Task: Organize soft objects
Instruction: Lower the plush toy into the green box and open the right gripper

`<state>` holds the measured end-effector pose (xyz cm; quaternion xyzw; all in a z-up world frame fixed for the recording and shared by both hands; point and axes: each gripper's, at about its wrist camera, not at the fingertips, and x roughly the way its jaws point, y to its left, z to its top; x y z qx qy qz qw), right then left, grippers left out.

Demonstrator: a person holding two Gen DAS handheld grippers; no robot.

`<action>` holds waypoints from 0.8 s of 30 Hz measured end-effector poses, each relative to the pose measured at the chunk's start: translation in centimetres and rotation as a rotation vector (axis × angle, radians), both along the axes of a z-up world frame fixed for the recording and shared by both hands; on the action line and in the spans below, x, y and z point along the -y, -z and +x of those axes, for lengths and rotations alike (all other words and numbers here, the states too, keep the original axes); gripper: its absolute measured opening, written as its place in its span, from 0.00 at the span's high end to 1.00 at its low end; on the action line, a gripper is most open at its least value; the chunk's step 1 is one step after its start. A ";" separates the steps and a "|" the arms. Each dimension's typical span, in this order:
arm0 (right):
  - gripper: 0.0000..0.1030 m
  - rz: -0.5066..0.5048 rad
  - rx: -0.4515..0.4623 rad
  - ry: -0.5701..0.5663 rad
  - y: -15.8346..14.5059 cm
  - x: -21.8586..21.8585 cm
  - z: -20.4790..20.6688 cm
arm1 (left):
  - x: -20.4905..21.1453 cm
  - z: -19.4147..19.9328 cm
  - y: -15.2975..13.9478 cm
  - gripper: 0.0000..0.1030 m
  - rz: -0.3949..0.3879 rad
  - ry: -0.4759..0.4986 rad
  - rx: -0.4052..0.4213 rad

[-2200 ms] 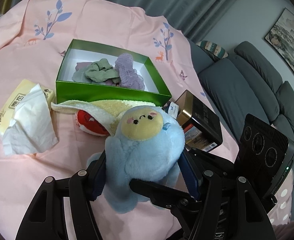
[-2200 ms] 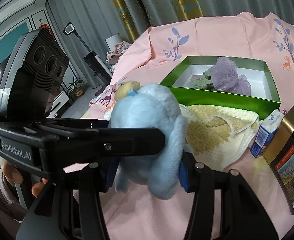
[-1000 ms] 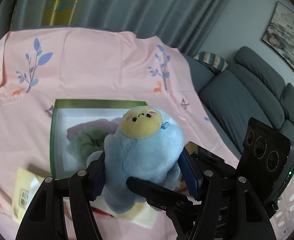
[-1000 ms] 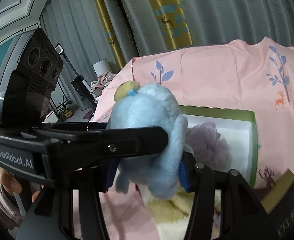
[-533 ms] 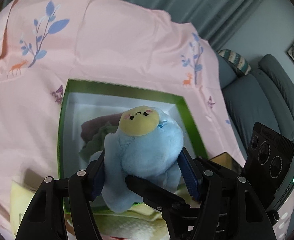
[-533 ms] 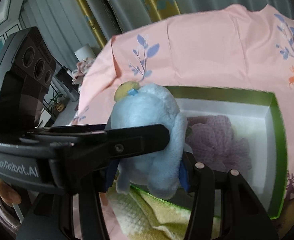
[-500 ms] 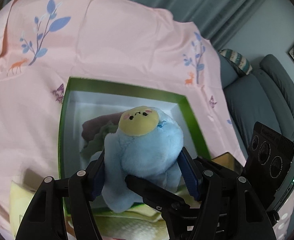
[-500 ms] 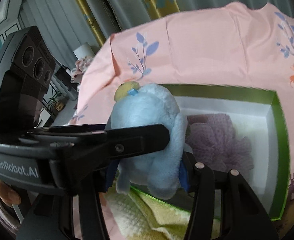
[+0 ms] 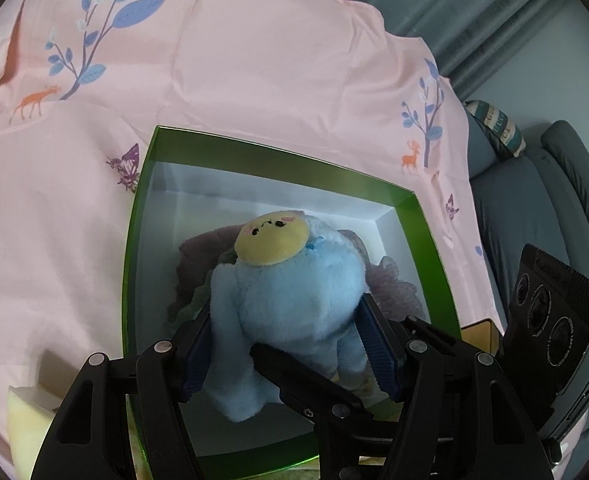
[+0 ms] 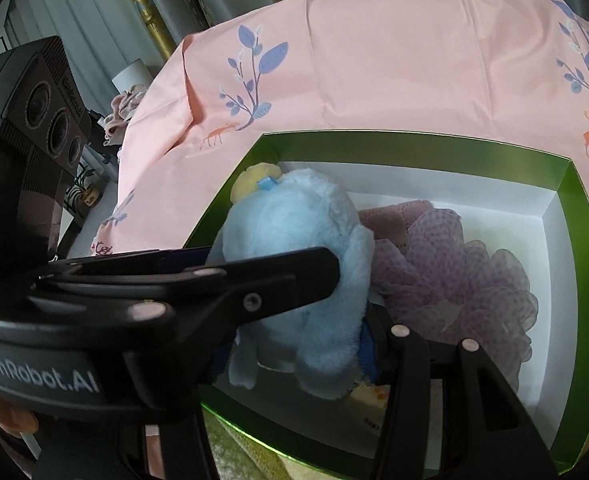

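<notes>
Left wrist view
Grip: left gripper (image 9: 290, 346) clenched on the blue plush toy (image 9: 290, 300), blue pads pressing both flanks.
Toy's place: hanging over the green box (image 9: 426, 236), yellow face up.
Hidden: the plush covers most of the box's contents; only edges of a mauve cloth (image 9: 198, 248) and a purple mesh puff (image 9: 394, 288) peek out.
Cut off: pale yellow object at lower left, unclear what.

Right wrist view
Grip: right gripper (image 10: 294, 356) grasping the same toy (image 10: 294, 264) low on its body; near pad hidden behind the other tool's black finger.
Box: white-lined (image 10: 574, 208), on the pink cloth (image 10: 394, 52).
Contents: puff (image 10: 462, 276) and mauve cloth (image 10: 386, 216), right of the toy.
Hard to tell: whether the toy's feet touch the box floor.
</notes>
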<state>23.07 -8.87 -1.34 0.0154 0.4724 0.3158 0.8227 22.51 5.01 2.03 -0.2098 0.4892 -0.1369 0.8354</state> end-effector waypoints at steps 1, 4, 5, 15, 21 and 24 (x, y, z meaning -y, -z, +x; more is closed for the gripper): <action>0.50 -0.005 -0.001 -0.002 0.0 -0.1 0.0 | 0.0 0.0 0.1 0.36 0.003 0.001 -0.001; 0.49 -0.013 -0.001 -0.005 0.1 -0.4 0.2 | -0.1 0.0 0.0 0.36 0.005 0.002 0.000; 0.49 -0.015 -0.001 -0.006 0.1 -0.4 0.3 | 0.0 0.0 0.0 0.36 0.006 0.002 0.000; 0.45 -0.047 0.013 -0.017 0.0 -0.7 -0.3 | 0.0 -0.6 0.0 0.30 0.032 0.012 -0.001; 0.27 -0.072 0.041 -0.007 -0.3 0.0 -1.0 | -0.5 -1.0 -0.2 0.23 0.058 -0.020 -0.028; 0.27 -0.072 0.050 0.000 -0.7 0.6 -1.6 | -0.5 -1.5 -0.9 0.23 0.079 -0.029 -0.024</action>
